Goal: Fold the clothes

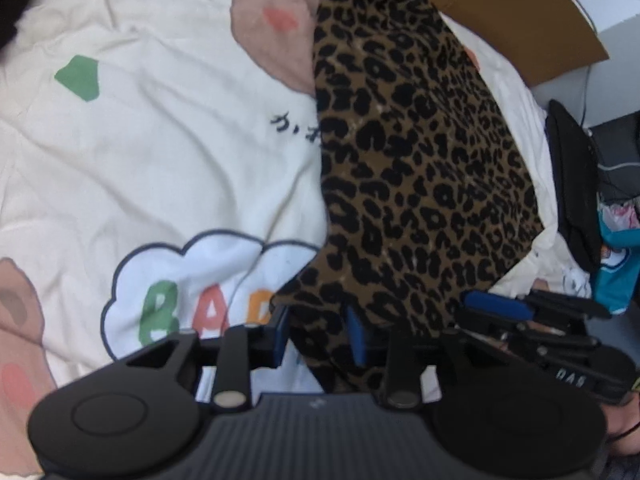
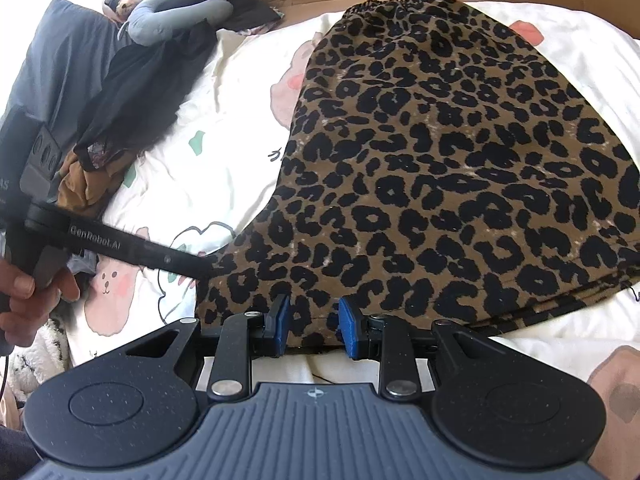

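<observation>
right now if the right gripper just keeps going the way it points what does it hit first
Most likely the leopard-print garment: its near hem already lies between the right gripper fingers, with the cartoon-print sheet underneath. Depth is hard to judge here.

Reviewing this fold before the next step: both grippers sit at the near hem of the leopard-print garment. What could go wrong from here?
1. Both the left gripper and the right gripper stand open around the hem of the leopard-print garment, so closing may catch only one layer.
2. The printed bedsheet lies directly underneath and could get pinched too.
3. The grippers sit close together, so they may collide.
</observation>
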### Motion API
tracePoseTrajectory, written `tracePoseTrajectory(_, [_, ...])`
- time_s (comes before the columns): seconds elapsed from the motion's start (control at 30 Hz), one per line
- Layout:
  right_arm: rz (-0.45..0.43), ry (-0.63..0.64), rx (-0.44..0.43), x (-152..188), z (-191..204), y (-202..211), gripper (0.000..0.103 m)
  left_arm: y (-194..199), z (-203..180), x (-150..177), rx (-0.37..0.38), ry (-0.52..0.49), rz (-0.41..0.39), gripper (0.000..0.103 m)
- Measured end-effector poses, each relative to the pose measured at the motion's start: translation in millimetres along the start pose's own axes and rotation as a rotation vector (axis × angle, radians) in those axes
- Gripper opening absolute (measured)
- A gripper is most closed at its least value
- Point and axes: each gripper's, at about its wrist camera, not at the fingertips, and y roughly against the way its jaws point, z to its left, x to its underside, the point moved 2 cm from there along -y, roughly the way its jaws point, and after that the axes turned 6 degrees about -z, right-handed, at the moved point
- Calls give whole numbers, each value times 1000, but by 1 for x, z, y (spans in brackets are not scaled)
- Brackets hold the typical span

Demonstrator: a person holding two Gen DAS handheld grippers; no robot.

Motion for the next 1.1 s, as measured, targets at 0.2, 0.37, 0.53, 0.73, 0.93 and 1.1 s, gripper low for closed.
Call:
tracePoseTrajectory(0.2, [-4, -3, -4, 0, 0, -1, 28, -2, -2, 6, 16, 26, -3, 42])
tracePoseTrajectory(0.37, [6, -12, -10, 2, 1, -3, 28, -12, -9, 7, 56, 56, -8, 39])
tracePoseTrajectory(0.53, [8, -34, -10, 4, -3, -2, 28, -23, -8, 16, 94, 129, -11, 31])
tracePoseTrajectory(0.73, [-12, -53, -15, 1, -7, 2, 28, -10, 0, 19, 66, 105, -38, 3])
tracePoseTrajectory(0.93, [-40, -77, 51, -4, -24, 4, 28, -10, 8, 20, 26, 83, -40, 2])
tracePoseTrajectory(1.1, [-34, -98, 128, 3, -44, 2, 29, -23, 6, 31, 30, 82, 12, 19])
